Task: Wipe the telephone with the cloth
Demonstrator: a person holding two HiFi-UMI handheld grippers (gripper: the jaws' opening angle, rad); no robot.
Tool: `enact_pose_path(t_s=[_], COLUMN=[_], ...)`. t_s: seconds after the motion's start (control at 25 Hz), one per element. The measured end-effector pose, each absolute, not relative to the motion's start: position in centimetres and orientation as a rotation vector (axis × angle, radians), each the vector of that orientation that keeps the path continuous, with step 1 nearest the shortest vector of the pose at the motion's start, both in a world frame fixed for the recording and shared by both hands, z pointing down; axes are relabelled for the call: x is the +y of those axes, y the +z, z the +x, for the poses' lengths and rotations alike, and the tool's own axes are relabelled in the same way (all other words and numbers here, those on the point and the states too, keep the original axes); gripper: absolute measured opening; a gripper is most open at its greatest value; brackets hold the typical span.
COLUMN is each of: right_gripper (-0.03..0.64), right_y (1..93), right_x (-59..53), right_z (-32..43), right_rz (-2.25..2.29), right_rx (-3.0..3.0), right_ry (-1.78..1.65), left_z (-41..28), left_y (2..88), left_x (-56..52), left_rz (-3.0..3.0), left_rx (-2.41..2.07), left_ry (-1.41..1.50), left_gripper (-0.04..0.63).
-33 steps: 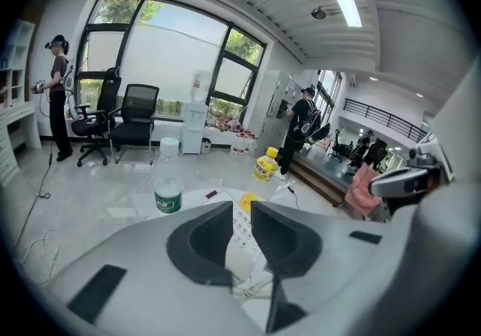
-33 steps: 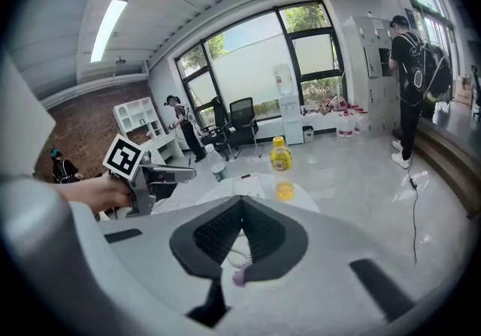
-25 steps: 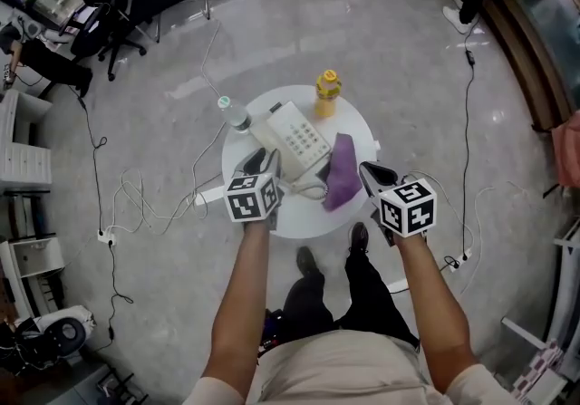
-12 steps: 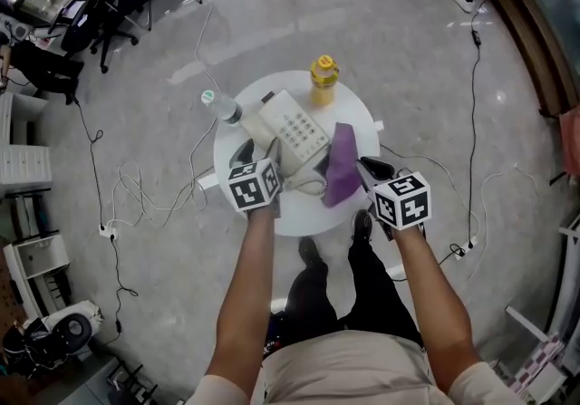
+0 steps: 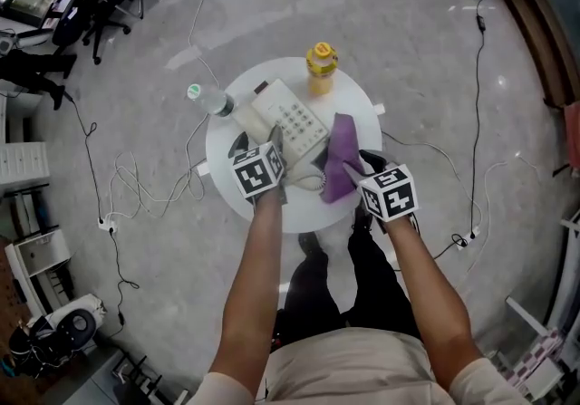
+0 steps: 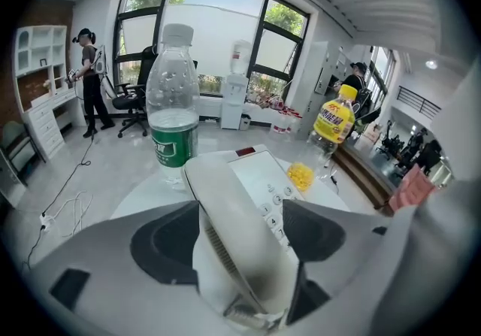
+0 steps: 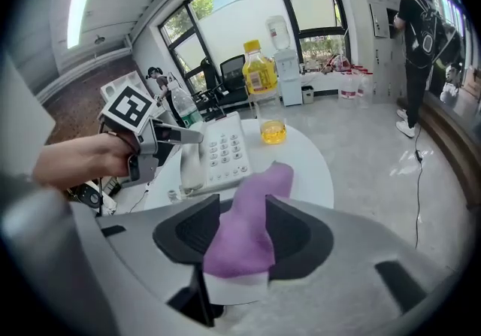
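A white telephone [image 5: 292,122] sits on a small round white table [image 5: 362,113], with a purple cloth [image 5: 340,157] lying to its right. My left gripper [image 5: 261,144] is at the phone's near left side. In the left gripper view its jaws have just been opening and stand wide, with the handset [image 6: 225,233] between them. My right gripper [image 5: 361,164] is over the cloth's near end. Its jaws have just been opening too, and the cloth [image 7: 248,225] lies between them on the table. The telephone [image 7: 222,150] and left gripper [image 7: 161,135] show beyond it.
A yellow juice bottle [image 5: 321,68] stands at the table's far edge and a clear water bottle [image 5: 207,101] at its left edge, close to the phone. Cables [image 5: 136,195] trail over the floor to the left and right. My legs are under the table's near edge.
Both grippers have come down to the table. The left now straddles the handset and the right straddles the near end of the cloth.
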State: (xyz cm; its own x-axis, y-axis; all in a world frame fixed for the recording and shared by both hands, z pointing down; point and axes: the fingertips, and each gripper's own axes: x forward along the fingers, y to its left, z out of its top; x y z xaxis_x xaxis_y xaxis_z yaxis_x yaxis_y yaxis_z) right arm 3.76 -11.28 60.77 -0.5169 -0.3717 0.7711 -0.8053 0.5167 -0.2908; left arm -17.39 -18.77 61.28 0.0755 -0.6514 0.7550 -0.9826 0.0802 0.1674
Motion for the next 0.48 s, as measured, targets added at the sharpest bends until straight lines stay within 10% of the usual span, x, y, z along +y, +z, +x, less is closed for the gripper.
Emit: enact_pose_path(t_s=[0.48], right_gripper=[0.136], right_y=[67.5], right_x=[-10.3], right_z=[4.6], right_rz=[0.879], right_rx=[-1.959], right_ry=[0.847], left_z=[-17.6], left_y=[63.1], left_x=[-19.2], left_rz=[1.590], left_rx=[-1.716], left_ry=[0.608], left_gripper=[0.325])
